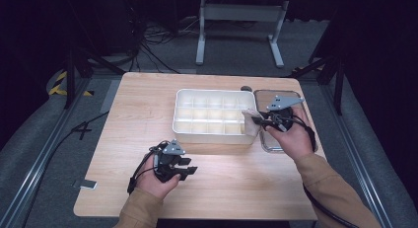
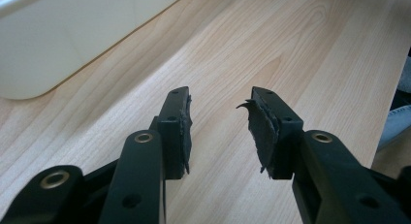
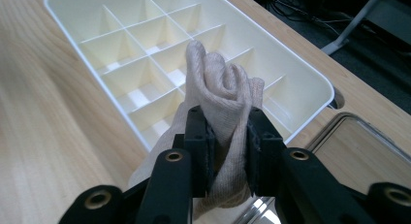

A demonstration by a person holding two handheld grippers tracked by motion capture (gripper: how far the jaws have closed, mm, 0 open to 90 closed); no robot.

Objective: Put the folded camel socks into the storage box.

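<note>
The fingers [image 3: 201, 136] of the right gripper [image 3: 228, 146] are clenched on a rolled beige cloth [image 3: 223, 93], which is pressed between the 2 black pads at its lower half. The roll is held over the near right corner of the compartment tray [image 3: 72, 10], above the tray's rim and the worktop [image 3: 43, 136]. In the right gripper view its long axis runs up and away from the fingers, the folded upper end pointing towards the tray's cells, while a loose end hangs below the pads. The cloth is soft and finely knitted, creased into rounded folds.

The left gripper [image 2: 220, 132] is held low over bare worktop, its fingers [image 2: 177, 129] released and well apart, with nothing between them (the rubber pad on 1 finger is frayed and curling at its tip).

The tray is white plastic, rectangular with rounded corners, divided by thin walls into small square cells. Just beside it, on its right in the high view, lies a clear, shiny lid [image 1: 263, 97] with rounded corners. The worktop is pale wood with a visible grain.
</note>
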